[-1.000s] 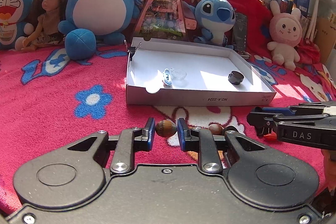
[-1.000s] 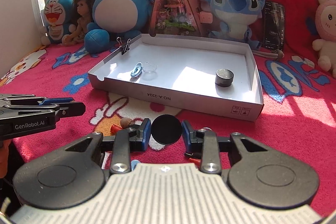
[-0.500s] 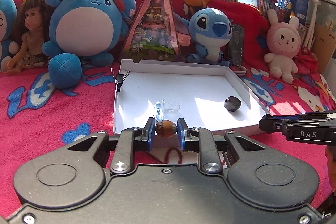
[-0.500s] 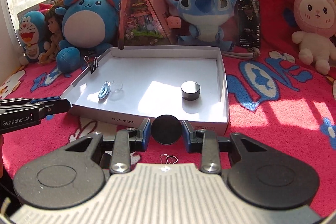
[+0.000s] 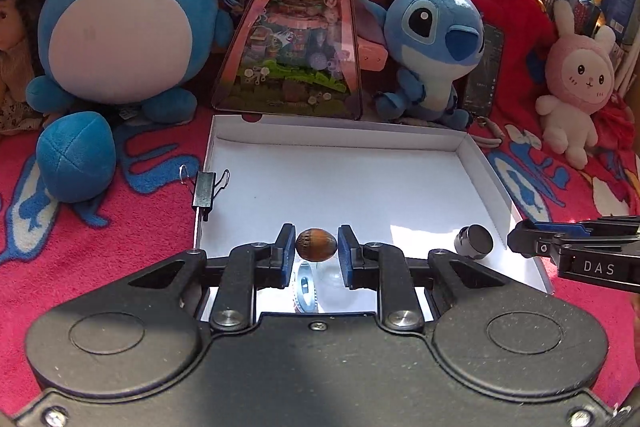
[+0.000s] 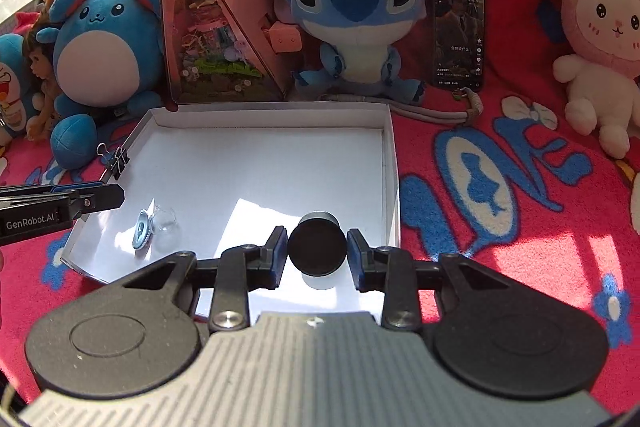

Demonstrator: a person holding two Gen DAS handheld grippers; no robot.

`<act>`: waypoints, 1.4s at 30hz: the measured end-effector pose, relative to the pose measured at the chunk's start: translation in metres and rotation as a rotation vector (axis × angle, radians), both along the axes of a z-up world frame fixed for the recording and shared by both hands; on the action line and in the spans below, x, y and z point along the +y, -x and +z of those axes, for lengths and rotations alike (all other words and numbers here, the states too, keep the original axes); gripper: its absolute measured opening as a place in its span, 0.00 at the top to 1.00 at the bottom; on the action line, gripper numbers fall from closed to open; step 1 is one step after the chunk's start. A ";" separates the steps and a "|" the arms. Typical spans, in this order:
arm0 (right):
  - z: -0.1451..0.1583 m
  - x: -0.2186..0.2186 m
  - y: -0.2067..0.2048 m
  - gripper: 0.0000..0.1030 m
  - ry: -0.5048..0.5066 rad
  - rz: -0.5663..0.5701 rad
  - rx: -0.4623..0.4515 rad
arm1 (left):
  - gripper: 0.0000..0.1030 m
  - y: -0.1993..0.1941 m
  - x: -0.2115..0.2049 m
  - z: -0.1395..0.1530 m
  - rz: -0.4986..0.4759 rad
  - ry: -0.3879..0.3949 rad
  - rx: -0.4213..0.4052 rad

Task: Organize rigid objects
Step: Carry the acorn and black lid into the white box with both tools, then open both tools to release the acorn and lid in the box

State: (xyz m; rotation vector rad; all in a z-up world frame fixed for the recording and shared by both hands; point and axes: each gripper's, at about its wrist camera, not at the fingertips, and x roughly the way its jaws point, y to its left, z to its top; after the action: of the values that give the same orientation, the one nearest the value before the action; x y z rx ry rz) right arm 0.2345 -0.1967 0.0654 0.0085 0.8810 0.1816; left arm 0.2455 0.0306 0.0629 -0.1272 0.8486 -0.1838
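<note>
Holding a brown nut [image 5: 316, 245] between nearly closed pads, the left claw [image 5: 316, 247] hangs over the near left part of the white box [image 5: 460, 143]. The right claw [image 6: 317, 254] pinches a black disc [image 6: 317, 254] edge-on over the near right part.

The nut is round and gripped only at its ends; it may squirt out or, once released, roll across the box floor. The disc, let go on edge, may roll too, or strike the black cylinder [image 6: 318, 217] right behind it.

The left view shows a blue ring [image 5: 305, 289] and a clear cap [image 5: 332, 273] directly under the nut, so a drop could knock them. Only the right view shows the phone [image 6: 458, 33] propped behind the box.
</note>
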 end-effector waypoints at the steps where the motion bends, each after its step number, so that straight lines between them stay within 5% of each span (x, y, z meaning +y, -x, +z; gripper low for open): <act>1: -0.002 0.002 -0.006 0.63 0.015 0.000 0.016 | 0.79 -0.005 -0.002 -0.003 0.002 -0.007 0.011; 7: -0.017 0.009 -0.030 0.63 0.042 -0.003 0.094 | 0.79 -0.022 -0.008 -0.017 0.013 -0.048 0.053; 29: -0.026 0.025 -0.049 0.63 0.117 0.012 0.137 | 0.79 -0.039 -0.014 -0.032 0.004 -0.091 0.079; 37: -0.027 0.024 -0.050 0.49 0.108 0.010 0.125 | 0.79 -0.038 -0.015 -0.033 0.000 -0.096 0.068; 42: -0.025 0.023 -0.049 0.46 0.102 0.010 0.121 | 0.65 -0.037 -0.016 -0.033 -0.003 -0.090 0.067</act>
State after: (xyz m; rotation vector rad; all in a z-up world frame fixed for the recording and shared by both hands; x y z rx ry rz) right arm 0.2834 -0.1738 0.0403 -0.0809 1.0099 0.1462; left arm 0.2828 0.0151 0.0294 -0.0479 0.9220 -0.1450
